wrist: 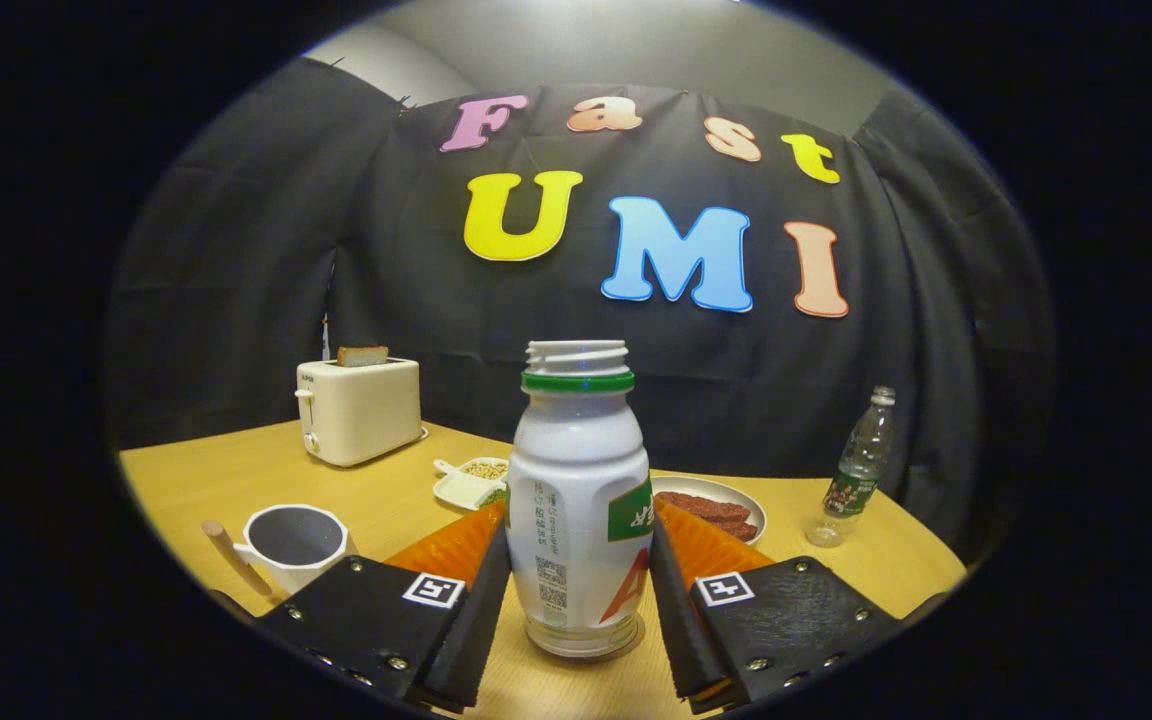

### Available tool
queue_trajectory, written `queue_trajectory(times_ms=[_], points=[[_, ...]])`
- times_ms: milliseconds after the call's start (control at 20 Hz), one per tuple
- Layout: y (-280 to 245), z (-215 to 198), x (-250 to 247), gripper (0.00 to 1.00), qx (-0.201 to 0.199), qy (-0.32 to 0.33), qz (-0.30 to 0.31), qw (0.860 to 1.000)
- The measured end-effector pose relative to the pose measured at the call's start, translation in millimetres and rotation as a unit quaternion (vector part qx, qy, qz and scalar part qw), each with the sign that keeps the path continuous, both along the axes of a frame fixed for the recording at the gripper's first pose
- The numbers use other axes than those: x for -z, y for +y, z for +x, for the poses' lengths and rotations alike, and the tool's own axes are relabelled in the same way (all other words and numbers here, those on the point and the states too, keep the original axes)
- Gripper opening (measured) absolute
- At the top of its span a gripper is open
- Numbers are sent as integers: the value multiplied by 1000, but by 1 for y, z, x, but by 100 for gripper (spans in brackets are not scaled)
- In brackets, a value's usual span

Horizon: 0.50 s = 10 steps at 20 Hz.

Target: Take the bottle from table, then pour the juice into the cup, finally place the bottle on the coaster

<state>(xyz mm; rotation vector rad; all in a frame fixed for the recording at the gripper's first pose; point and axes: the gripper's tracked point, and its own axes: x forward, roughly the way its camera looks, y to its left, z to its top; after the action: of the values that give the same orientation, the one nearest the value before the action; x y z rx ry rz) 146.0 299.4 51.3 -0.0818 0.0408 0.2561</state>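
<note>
One white plastic bottle [577,500] with a green neck ring and no cap is seen standing upright between the two fingers of the gripper [578,590]. Its base is set on a thin round coaster [626,645], of which only an edge is visible. The fingers are held close on either side of the bottle's lower body; whether both press on it cannot be told. A white cup [296,545] with a wooden handle is placed on the yellow wooden table [376,500] beside the left finger. Farther back, a small white dish of seeds [474,482] and a cream toaster [358,408] holding a slice of bread are seen. Behind the right finger a white plate of reddish food [721,505] is laid, and a clear plastic water bottle [856,470] is stood well apart.
</note>
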Motion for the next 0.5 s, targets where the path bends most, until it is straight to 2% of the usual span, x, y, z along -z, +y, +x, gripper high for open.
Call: queue_trajectory(times_ms=[500], points=[[-2, 22, 26, 69, 7, 21, 17, 1000]])
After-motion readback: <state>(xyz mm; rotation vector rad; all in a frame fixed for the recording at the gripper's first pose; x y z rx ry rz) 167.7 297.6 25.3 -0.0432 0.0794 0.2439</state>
